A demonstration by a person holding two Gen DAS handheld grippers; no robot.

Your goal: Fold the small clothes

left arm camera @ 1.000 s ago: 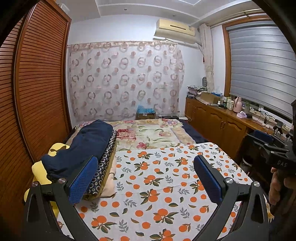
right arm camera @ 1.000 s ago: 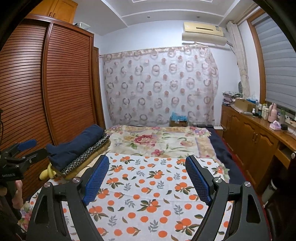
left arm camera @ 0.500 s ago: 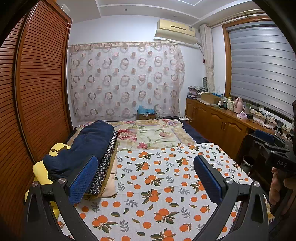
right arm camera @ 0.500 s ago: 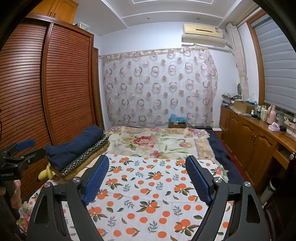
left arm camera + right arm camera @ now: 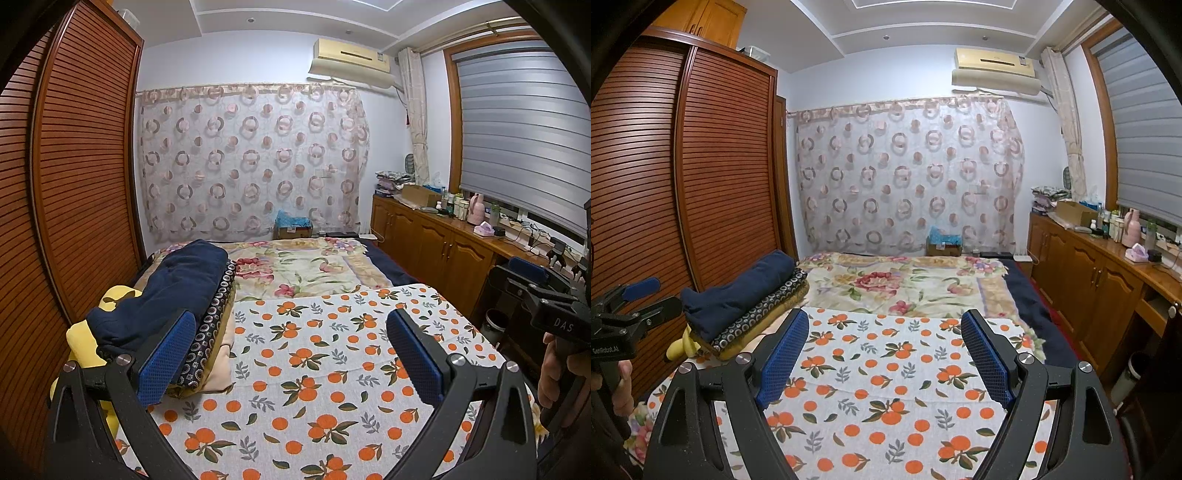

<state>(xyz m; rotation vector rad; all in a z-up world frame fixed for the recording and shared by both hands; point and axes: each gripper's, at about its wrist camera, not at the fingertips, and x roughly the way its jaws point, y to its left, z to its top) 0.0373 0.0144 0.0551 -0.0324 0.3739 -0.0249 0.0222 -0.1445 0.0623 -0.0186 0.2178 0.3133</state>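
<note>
A stack of folded clothes lies at the bed's left edge: a navy garment point(image 5: 173, 291) point(image 5: 738, 291) on top, a dark circle-patterned one point(image 5: 214, 321) point(image 5: 764, 314) under it, tan pieces below. My left gripper point(image 5: 291, 354) is open and empty, held above the orange-print cloth point(image 5: 317, 369), just right of the stack. My right gripper point(image 5: 884, 354) is open and empty above the same cloth point(image 5: 886, 369). Each gripper shows at the edge of the other's view, hand-held.
A floral blanket point(image 5: 303, 266) covers the far half of the bed. A slatted wooden wardrobe point(image 5: 81, 184) stands on the left. A wooden cabinet point(image 5: 436, 243) with bottles and boxes runs along the right wall. A yellow pillow point(image 5: 85, 339) lies under the stack.
Both grippers have tilted up very slightly; the scene sits a little lower in each view. Both stay open and empty.
</note>
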